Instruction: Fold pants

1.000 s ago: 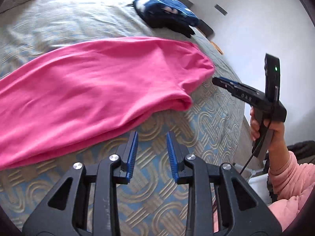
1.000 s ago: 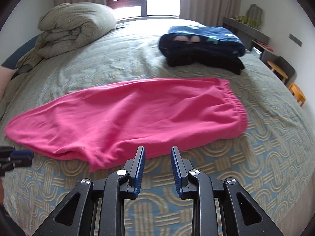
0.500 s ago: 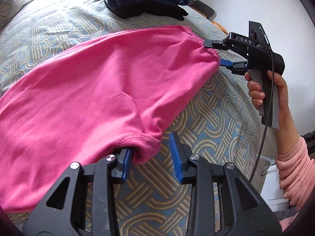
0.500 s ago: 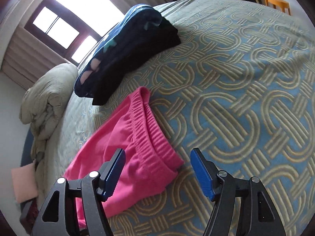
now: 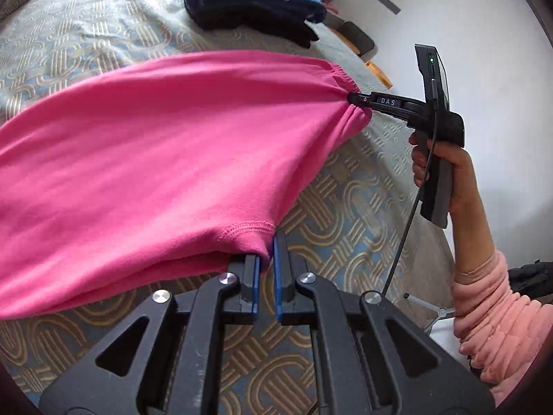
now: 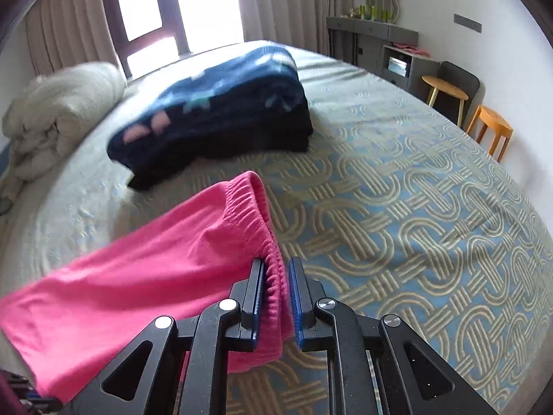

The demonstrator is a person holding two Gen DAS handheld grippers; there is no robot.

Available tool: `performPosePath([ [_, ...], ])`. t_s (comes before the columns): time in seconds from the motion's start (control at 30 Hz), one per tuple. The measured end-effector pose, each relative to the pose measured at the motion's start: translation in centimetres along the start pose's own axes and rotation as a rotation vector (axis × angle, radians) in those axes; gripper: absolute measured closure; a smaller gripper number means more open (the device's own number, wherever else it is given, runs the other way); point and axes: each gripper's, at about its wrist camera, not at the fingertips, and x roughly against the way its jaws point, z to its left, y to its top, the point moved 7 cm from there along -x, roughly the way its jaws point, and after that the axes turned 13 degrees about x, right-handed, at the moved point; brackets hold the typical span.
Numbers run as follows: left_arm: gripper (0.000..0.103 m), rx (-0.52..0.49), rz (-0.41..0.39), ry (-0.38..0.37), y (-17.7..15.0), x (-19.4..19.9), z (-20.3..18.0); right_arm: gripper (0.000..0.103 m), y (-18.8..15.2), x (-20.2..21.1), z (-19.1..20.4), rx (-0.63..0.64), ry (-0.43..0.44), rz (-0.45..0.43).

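Observation:
Bright pink pants (image 5: 155,145) lie spread across the patterned bedspread (image 5: 345,207). My left gripper (image 5: 266,245) is shut on a stitched hem corner at the pants' near edge. In the left wrist view my right gripper (image 5: 354,98) pinches the gathered elastic waistband at the far right end, held by a person's hand (image 5: 449,166). In the right wrist view the waistband (image 6: 255,214) runs down between the blue pads of the right gripper (image 6: 276,266), whose jaws are closing on it. The pants (image 6: 138,276) stretch off to the left.
A folded dark blue bundle (image 6: 214,110) sits on the bed just beyond the waistband. A rolled pale duvet (image 6: 58,110) lies at the far left. Wooden stools (image 6: 490,124) and a grey cabinet (image 6: 373,38) stand past the bed's right edge.
Both grippers moved in from the bare bedspread onto the pants. The left one closed on the hem corner. The right one opened wide over the waistband, then closed on it.

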Motion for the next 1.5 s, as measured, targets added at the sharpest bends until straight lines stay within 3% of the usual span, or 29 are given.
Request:
performPosePath([
  [0.07, 0.096, 0.004, 0.009, 0.023, -0.6, -0.9, 0.3, 0.075, -1.9, -1.9, -0.2, 0.051, -0.027, 0.073],
  [0.1, 0.096, 0.0, 0.008, 0.026, -0.8, -0.8, 0.4, 0.07, -2.4, -1.7, -0.4, 0.063, -0.049, 0.052],
  [0.17, 0.094, -0.013, 0.002, 0.023, -0.8, -0.2, 0.1, 0.042, -2.6, -0.5, -0.9, 0.061, -0.127, 0.009],
  [0.37, 0.075, -0.013, -0.026, 0.0, -1.8, 3.2, 0.5, 0.038, -1.1, 4.5, -1.0, 0.004, -0.187, -0.096],
  [0.5, 0.067, 0.054, -0.082, 0.035, -2.7, 6.5, 3.6, 0.036, 0.6, 8.0, 2.0, 0.098, -0.249, -0.189],
  [0.57, 0.067, 0.131, -0.129, 0.08, -2.8, 8.7, 6.8, 0.036, 0.9, 9.4, 4.9, 0.145, -0.188, -0.208],
  [0.7, 0.067, 0.34, -0.287, 0.204, -3.2, 15.4, 16.0, 0.036, 1.4, 10.9, 13.3, 0.249, 0.019, -0.213],
  [0.87, 0.065, 0.651, -0.489, 0.324, -6.5, 24.5, 28.4, 0.036, 0.7, 11.1, 28.1, 0.458, 0.274, -0.2],
  [1.0, 0.065, 0.787, -0.613, 0.378, -10.0, 30.0, 35.4, 0.036, -1.5, 11.4, 41.0, 0.695, 0.401, -0.2],
  [1.1, 0.065, 0.817, -0.657, 0.369, -10.6, 31.8, 38.5, 0.036, -3.3, 12.1, 49.8, 0.876, 0.493, -0.218],
  [1.2, 0.065, 0.783, -0.686, 0.341, -9.6, 32.4, 40.4, 0.038, -3.4, 11.9, 56.9, 1.022, 0.552, -0.223],
  [1.23, 0.065, 0.764, -0.695, 0.332, -9.2, 32.6, 41.0, 0.043, -2.9, 11.7, 59.1, 1.051, 0.577, -0.216],
  [1.3, 0.069, 0.722, -0.715, 0.315, -7.9, 32.5, 41.9, 0.067, -1.2, 11.1, 63.2, 1.086, 0.631, -0.182],
  [1.37, 0.086, 0.698, -0.715, 0.287, -7.1, 32.3, 43.0, 0.092, 0.8, 10.5, 67.3, 1.083, 0.681, -0.124],
  [1.5, 0.088, 0.704, -0.695, 0.208, -6.0, 31.4, 45.0, 0.093, 3.4, 9.2, 74.7, 1.123, 0.813, -0.07],
])
